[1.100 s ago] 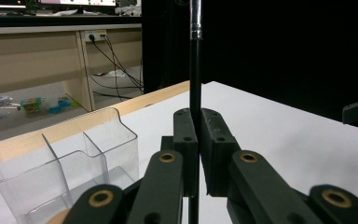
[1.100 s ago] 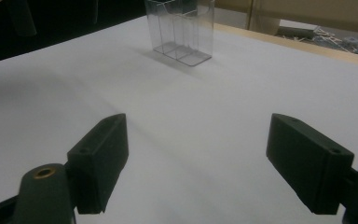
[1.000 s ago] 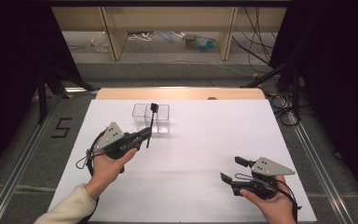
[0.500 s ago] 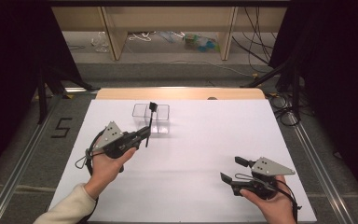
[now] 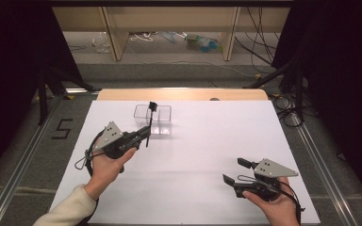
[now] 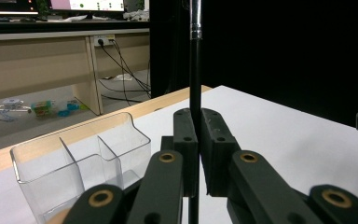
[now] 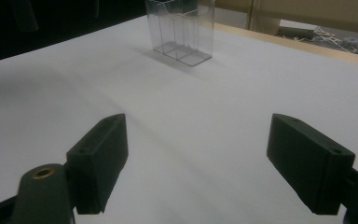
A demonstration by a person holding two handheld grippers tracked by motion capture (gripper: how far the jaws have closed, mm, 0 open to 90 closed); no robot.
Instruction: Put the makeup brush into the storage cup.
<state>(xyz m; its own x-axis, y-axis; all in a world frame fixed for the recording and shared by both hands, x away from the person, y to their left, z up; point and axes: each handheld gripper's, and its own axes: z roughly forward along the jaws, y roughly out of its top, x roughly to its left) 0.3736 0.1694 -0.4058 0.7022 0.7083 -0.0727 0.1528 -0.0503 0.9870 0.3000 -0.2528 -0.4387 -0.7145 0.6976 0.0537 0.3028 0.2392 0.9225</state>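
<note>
From the high view, your left tongs hover over the white tabletop, pinching a thin black brush that stands upright, its head just in front of the clear box. The box sits toward the far left of the tabletop. Your right tongs rest low near the right front corner, spread wide with nothing between them, well apart from the box.

In the left gripper view, your tongs are pressed together on the brush handle, which runs straight up between the pads. The box, with its dividers, stands just beside them.

In the right gripper view, your tongs gape over bare tabletop, the box far ahead.
</note>
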